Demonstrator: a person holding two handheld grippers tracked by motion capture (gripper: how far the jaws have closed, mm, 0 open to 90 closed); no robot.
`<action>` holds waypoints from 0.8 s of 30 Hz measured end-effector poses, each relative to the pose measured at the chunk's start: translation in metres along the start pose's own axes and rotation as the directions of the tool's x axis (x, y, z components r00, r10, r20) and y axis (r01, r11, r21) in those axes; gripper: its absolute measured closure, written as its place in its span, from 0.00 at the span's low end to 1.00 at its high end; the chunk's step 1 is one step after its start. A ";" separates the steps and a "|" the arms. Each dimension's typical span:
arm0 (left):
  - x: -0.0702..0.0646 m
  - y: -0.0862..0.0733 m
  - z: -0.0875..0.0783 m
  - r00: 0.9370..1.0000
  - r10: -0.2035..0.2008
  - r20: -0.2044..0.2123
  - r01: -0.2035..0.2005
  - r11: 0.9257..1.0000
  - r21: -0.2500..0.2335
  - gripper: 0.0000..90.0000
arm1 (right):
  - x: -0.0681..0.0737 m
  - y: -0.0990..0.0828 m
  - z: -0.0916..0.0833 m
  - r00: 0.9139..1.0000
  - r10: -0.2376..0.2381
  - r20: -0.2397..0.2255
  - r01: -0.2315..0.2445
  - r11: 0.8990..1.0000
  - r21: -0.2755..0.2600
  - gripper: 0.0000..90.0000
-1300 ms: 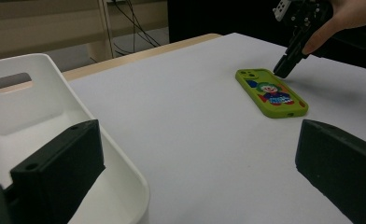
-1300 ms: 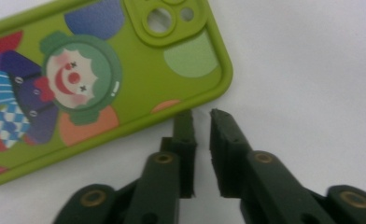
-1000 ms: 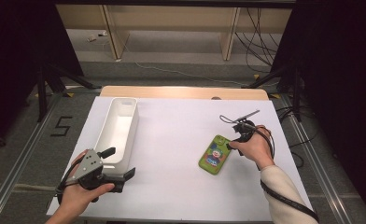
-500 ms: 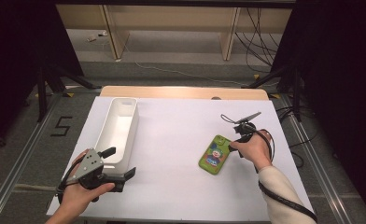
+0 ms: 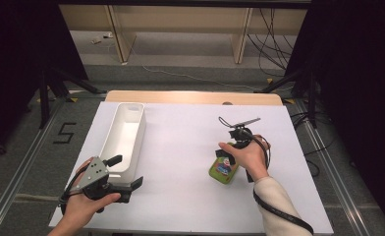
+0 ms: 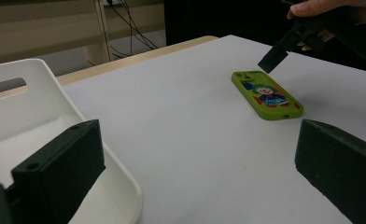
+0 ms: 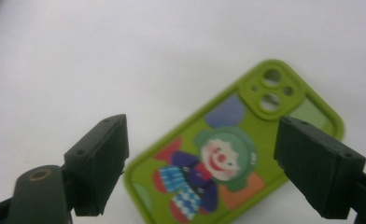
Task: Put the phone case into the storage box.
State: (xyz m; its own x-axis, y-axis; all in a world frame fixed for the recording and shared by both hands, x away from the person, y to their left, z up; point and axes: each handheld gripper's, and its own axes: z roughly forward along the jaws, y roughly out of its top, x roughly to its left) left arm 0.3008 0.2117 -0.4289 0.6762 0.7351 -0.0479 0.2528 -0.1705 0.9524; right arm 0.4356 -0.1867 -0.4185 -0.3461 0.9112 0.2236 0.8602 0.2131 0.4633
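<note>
A green phone case [image 5: 223, 169] with a clown picture lies flat on the white table top, right of centre. My right gripper [image 5: 228, 153] hovers over its far end, mostly covered by the hand. In the right gripper view the case [image 7: 232, 158] lies beneath the right gripper [image 7: 204, 140], whose jaws have just been opening and stand wide apart without touching it. My left gripper [image 5: 126, 171] rests at the table's near left corner, open, with nothing between its jaws. From the left gripper [image 6: 195, 177] view, the case [image 6: 267, 94] lies ahead to the right.
A long white tray [image 5: 126, 132] stands lengthwise at the left, its near end beside my left gripper; its rim [image 6: 55, 116] fills the lower left of the left gripper view. A wooden strip [image 5: 195, 97] runs along the table's far edge. Cables trail at the right.
The right hand has slid left, over the green phone case, and its jaws now stand wider. The case and the left gripper have stayed in place.
</note>
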 end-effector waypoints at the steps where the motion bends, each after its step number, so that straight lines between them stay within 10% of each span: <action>1: 0.000 0.000 0.000 1.000 0.000 0.001 0.000 1.000 0.002 0.01 | 0.002 0.000 -0.003 1.000 0.001 -0.026 -0.002 1.000 -0.018 0.21; 5: -0.001 0.000 0.001 1.000 0.000 0.000 0.000 1.000 0.004 0.01 | 0.004 -0.002 -0.009 0.986 0.017 -0.168 -0.029 0.997 -0.072 0.23; 9: -0.001 0.000 0.001 1.000 0.000 0.002 0.000 1.000 0.004 0.02 | 0.005 -0.008 -0.007 0.921 0.004 -0.390 -0.052 0.992 -0.111 0.34; 10: -0.001 0.000 0.001 1.000 -0.001 0.002 0.001 1.000 0.004 0.02 | 0.005 -0.008 -0.007 0.921 0.004 -0.390 -0.052 0.992 -0.111 0.34; 11: -0.001 0.000 0.001 1.000 -0.001 0.002 0.001 1.000 0.004 0.02 | 0.006 -0.009 -0.005 0.908 -0.037 -0.416 -0.016 0.992 -0.122 0.35; 12: -0.001 0.000 0.001 1.000 -0.001 0.002 0.001 1.000 0.004 0.02 | 0.008 -0.010 -0.003 0.879 -0.116 -0.463 0.063 0.990 -0.129 0.33; 14: -0.001 0.000 0.001 1.000 -0.001 0.003 0.001 1.000 0.004 0.02 | 0.009 -0.010 -0.003 0.878 -0.145 -0.456 0.089 0.986 -0.142 0.29; 18: -0.001 0.000 0.001 1.000 -0.002 0.000 0.002 1.000 0.003 0.02 | 0.017 -0.008 -0.010 0.915 -0.236 -0.327 0.187 0.967 -0.174 0.14; 24: -0.001 0.000 0.001 1.000 0.001 0.002 -0.001 1.000 0.005 0.02 | 0.017 -0.007 -0.013 0.964 -0.173 -0.204 0.148 0.980 -0.133 0.00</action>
State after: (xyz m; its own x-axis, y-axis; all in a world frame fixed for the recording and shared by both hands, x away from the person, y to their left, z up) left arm 0.3007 0.2098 -0.4290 0.6782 0.7334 -0.0478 0.2555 -0.1742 0.9510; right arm 0.4190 -0.1778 -0.4066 -0.5586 0.7694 0.3098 0.7420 0.2966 0.6013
